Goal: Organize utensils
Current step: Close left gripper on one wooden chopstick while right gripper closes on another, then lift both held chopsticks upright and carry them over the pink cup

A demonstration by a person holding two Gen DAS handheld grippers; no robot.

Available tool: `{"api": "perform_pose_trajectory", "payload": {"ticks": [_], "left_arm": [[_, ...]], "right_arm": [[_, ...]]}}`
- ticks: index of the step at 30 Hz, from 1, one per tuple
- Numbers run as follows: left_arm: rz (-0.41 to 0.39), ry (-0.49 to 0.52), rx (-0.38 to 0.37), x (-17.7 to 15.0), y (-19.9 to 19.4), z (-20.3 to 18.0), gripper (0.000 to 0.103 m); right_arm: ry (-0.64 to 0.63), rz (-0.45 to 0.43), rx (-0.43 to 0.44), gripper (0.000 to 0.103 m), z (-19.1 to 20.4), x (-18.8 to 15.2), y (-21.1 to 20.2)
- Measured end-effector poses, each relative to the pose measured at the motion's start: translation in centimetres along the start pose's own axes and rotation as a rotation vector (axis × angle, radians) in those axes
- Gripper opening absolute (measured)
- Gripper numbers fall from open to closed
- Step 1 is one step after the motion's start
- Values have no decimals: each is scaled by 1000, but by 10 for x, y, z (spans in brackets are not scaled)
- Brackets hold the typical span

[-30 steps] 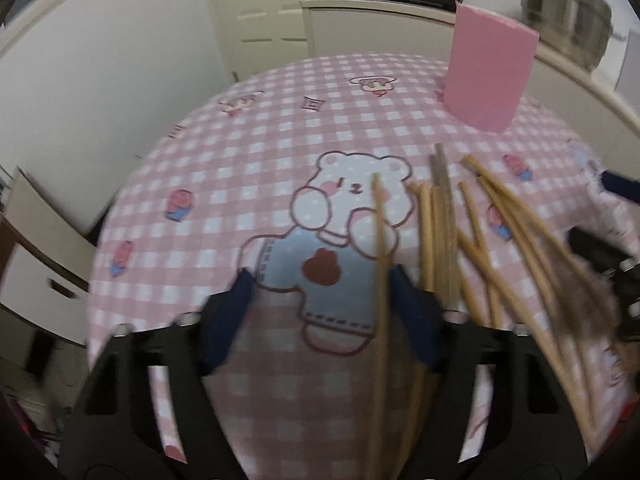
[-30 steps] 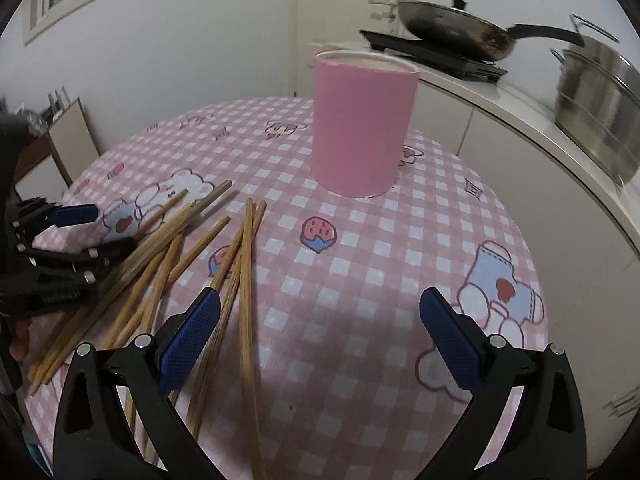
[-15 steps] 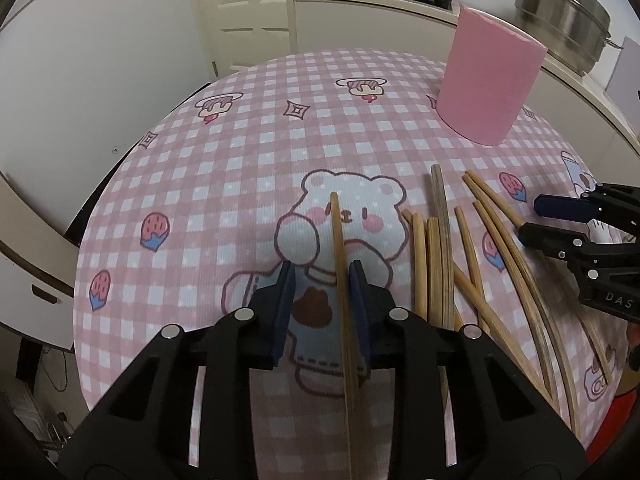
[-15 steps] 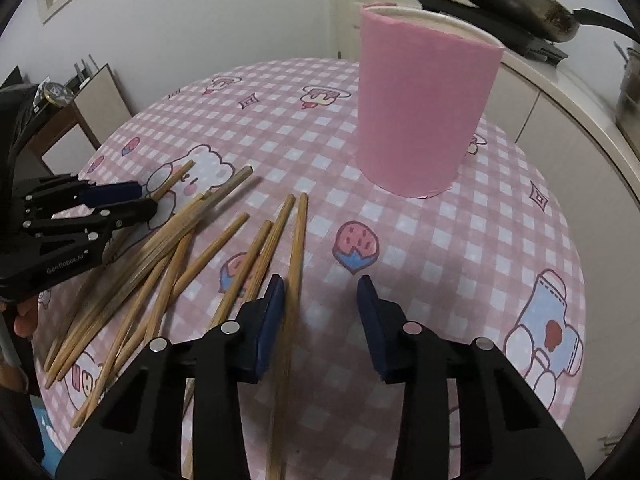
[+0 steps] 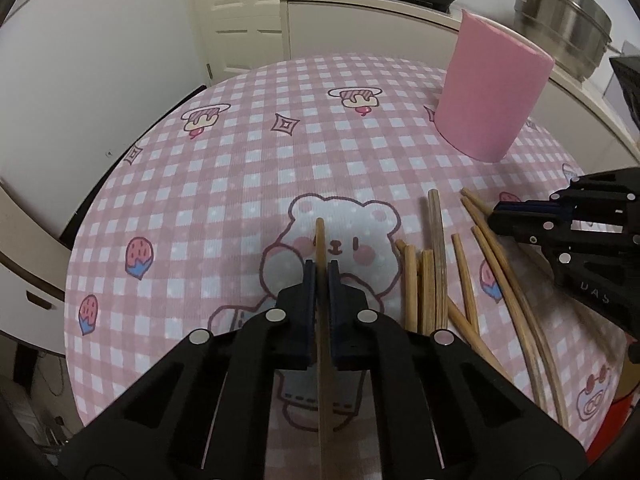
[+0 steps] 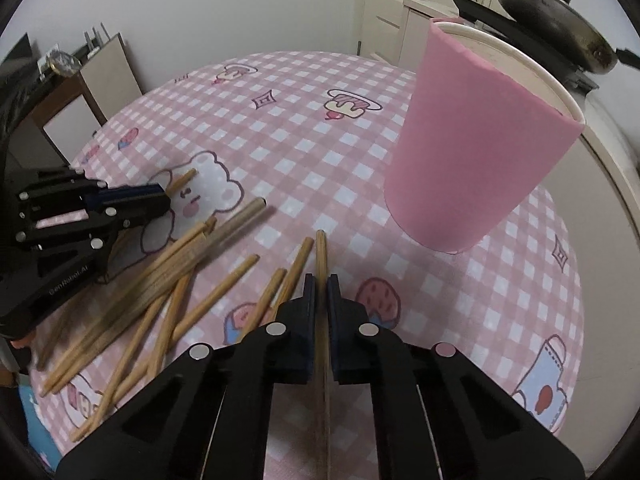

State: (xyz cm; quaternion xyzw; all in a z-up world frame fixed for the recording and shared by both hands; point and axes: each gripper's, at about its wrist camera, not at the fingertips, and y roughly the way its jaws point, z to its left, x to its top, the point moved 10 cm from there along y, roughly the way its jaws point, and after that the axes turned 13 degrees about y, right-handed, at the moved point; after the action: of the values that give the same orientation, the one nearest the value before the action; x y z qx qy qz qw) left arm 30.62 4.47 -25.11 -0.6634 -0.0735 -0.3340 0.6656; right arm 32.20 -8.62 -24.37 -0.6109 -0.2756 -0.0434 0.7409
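Observation:
Several wooden chopsticks (image 5: 434,280) lie scattered on a round table with a pink checked cloth (image 5: 240,168). My left gripper (image 5: 321,276) is shut on one chopstick (image 5: 321,240) lying over the bear print. My right gripper (image 6: 320,286) is shut on another chopstick (image 6: 321,248) at the right edge of the pile (image 6: 168,280). A tall pink cup (image 6: 472,160) stands upright just beyond and right of the right gripper; the cup (image 5: 490,92) is at the far right in the left wrist view. Each gripper shows in the other's view: right gripper (image 5: 520,216), left gripper (image 6: 132,200).
A counter (image 5: 400,12) behind the table carries a dark frying pan (image 6: 552,28) on a hob and a steel pot (image 5: 568,36). A white door (image 5: 240,20) is at the back. A low cabinet (image 6: 80,92) stands past the table's left edge.
Both grippers went from open to shut, each closing on a single chopstick. Both moved closer over the table; the right one came nearer the pink cup.

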Motion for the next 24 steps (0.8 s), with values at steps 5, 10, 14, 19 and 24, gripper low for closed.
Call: {"api": "perform_pose_trajectory", "payload": {"ticks": [5,10,14,19,24], "left_arm": [[-44,-51,-25,5,-21,8,5],[-148,-70,-25,27,-69,11,5],[-241,-62,-23,45,-113,7,5],[-338,-33,-8,67,-163,-3,5],[-419,-21,-7,87,-201,-13,5]], "right_arm": [[49,-41,87,4,4,8,-21],[62,-126,133,4,10,22,-62],[60,-200,152,4,14,33,-94],[53,-279,167,4,16,43,-132],[53,-358,178,4,13,50,-169]]}}
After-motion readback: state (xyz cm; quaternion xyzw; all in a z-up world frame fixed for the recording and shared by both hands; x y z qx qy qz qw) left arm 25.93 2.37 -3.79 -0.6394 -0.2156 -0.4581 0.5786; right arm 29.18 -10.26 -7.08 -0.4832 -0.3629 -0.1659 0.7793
